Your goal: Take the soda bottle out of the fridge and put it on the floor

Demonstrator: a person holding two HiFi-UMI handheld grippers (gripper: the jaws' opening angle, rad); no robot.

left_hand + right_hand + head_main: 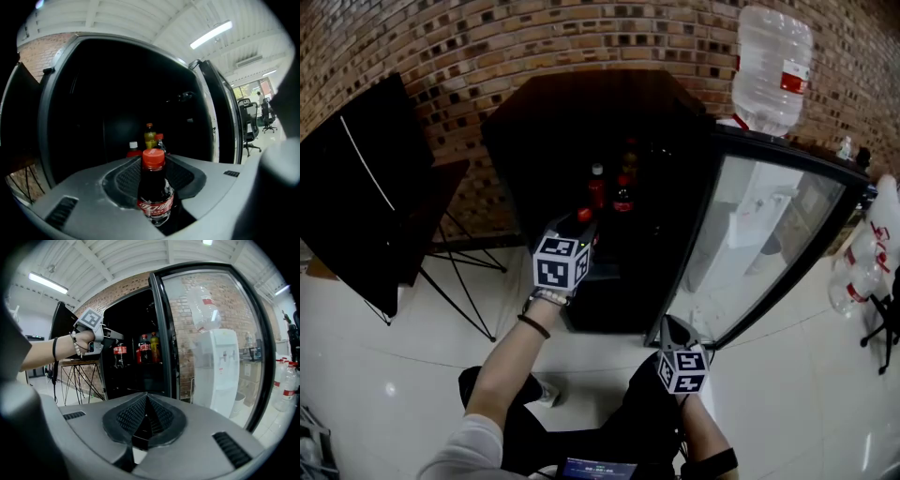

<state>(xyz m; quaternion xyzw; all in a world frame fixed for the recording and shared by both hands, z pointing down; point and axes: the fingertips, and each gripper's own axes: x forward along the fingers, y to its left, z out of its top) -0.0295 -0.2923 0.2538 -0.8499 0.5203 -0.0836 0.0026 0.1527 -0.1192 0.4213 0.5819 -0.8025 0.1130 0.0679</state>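
1. The left gripper (583,223) clamps its dark meshed pads (125,176) on the soda bottle (154,187), which is rounded clear plastic with a red cap and label.
2. The bottle hangs upright before the open black fridge (572,122), above the glossy white floor (394,356).
3. The right gripper (146,401) is empty, with its jaws pressed together, near the curved glass door (769,234).

Light is supplied by ceiling strip lamps (211,33), blown out white in both gripper views. The inside of the fridge (117,103) is left almost black. Soft glare spots are thrown on the glossy floor (389,387), and reflections are carried by the glass door (211,333). Straight lines are bent and corners darkened by the fisheye lenses; the soda bottle (154,192) is rendered sharp.
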